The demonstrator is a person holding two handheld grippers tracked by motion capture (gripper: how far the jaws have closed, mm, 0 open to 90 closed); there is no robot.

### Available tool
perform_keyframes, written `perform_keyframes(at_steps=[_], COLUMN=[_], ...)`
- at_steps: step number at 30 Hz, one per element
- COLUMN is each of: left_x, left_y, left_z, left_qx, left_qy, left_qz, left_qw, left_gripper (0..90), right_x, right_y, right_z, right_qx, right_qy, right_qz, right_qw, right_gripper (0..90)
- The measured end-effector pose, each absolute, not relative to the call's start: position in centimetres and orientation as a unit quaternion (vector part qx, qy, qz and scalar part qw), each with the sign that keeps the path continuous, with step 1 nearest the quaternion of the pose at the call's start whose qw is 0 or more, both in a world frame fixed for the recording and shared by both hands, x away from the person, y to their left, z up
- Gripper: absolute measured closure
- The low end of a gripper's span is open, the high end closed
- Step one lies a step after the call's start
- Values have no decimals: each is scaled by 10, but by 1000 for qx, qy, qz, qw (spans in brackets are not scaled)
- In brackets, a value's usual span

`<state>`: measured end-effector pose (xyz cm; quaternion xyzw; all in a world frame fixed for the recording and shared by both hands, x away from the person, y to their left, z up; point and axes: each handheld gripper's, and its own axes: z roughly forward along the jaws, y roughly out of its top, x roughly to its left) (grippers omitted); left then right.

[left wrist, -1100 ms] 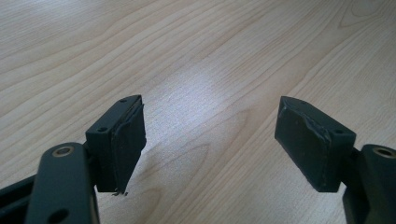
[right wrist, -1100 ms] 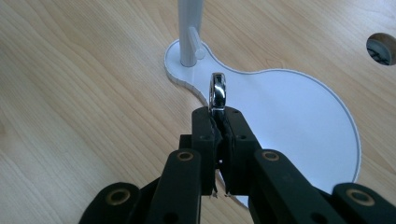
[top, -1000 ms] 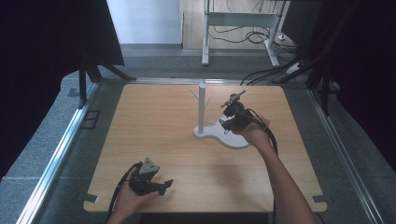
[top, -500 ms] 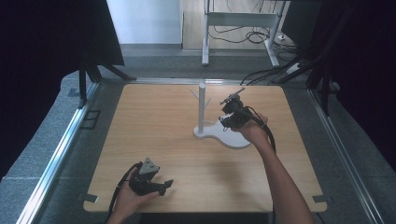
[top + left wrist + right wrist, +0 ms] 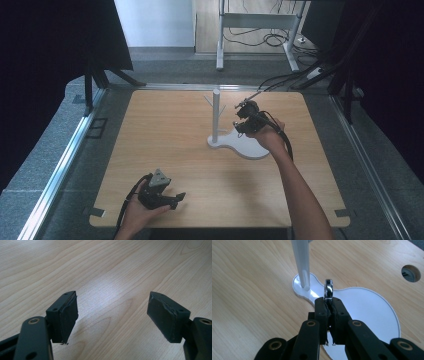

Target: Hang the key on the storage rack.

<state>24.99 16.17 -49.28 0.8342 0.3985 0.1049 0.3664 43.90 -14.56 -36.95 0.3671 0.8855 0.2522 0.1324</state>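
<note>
Compared with a second ago: right gripper point(image 5: 243, 116) shifted slightly left and farther across the light wooden table point(image 5: 165, 125), now just right of the white upright post with small side pegs point(image 5: 216, 112); earlier placed nearer, over the wide lobe of the flat white pear-shaped base point(image 5: 247, 146). Left gripper point(image 5: 170, 199) unchanged, resting at the near left edge of the table in the person's left hand point(image 5: 137, 212), well apart from the stand.

In the high view: right gripper held above the far edge of the base, cable trailing along the forearm; jaws too small to read there, and nothing discernible between them.

In the right gripper view: jaws pressed together on a small shiny silver metal ring point(image 5: 328, 288), gripped by its lower edge and standing upright, edge-on to the camera. Beyond it, the foot of the post point(image 5: 302, 267) on the narrow lobe of the base point(image 5: 372, 307). Ring close to the post, apparently not touching, though depth hard to judge. Round cable hole in the tabletop point(image 5: 410, 273) at the far right.

In the left gripper view: jaws spread wide, black pads point(image 5: 68, 312) worn at the edges, bare wood grain between them, nothing held.
</note>
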Motion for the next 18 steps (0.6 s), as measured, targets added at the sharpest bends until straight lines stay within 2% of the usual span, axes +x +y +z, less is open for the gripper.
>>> perform_keyframes(at_steps=[18], left_x=[251], left_y=[161], left_z=[-494], left_qx=[837], left_qy=[396], left_qz=[102], left_qw=[364], left_gripper=[252], right_x=[459], right_y=[-135], right_z=[-371], right_qx=[378], right_qy=[881], right_qz=[250], right_qw=[136], right_gripper=[846])
